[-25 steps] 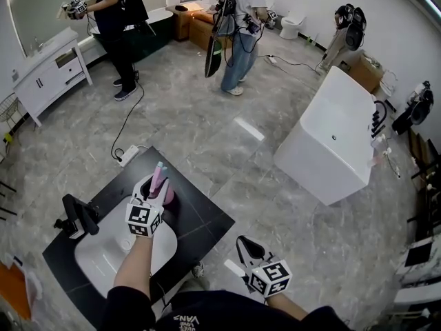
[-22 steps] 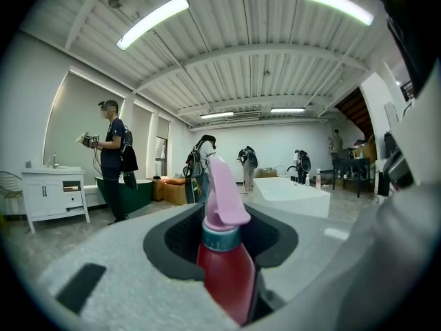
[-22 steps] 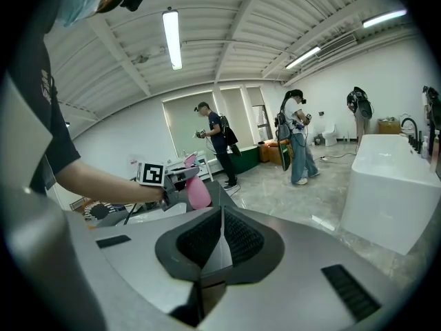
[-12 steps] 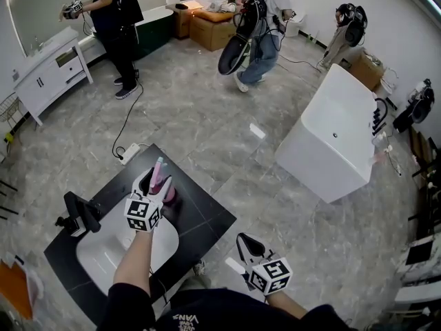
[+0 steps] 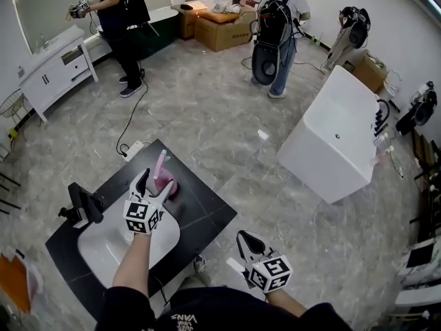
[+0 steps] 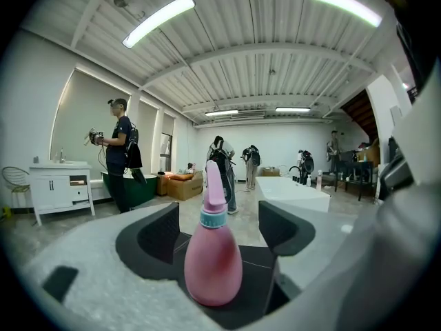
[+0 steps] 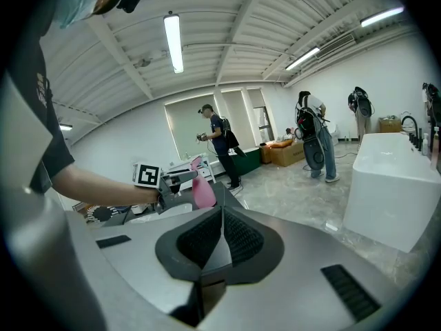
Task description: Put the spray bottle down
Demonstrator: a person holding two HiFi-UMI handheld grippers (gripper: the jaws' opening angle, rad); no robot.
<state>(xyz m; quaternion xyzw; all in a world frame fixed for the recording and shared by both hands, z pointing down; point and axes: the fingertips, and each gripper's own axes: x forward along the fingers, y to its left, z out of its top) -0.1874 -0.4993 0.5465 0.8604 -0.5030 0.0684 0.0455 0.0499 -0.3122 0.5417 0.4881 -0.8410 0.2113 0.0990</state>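
Note:
A pink spray bottle (image 5: 163, 179) with a teal collar stands upright on the black countertop (image 5: 203, 212), at the far edge of the white basin (image 5: 110, 247). My left gripper (image 5: 156, 183) straddles the bottle and its jaws are opening. In the left gripper view the bottle (image 6: 213, 264) sits between the black pads (image 6: 157, 234) with a gap on each side. My right gripper (image 5: 245, 241) hangs over the floor to the right of the counter, its jaws shut on nothing. From the right gripper view the bottle (image 7: 202, 190) shows to the left, beyond the right gripper (image 7: 222, 216).
A black faucet (image 5: 81, 205) stands at the basin's left. A white bathtub (image 5: 337, 140) is at the right, a white cabinet (image 5: 58, 64) at the far left. A power strip (image 5: 133, 148) and cable lie beyond the counter. Three people stand at the back.
The left jaws have spread away from the bottle, which now stands free on the counter. The person with the backpack has walked to the right at the back.

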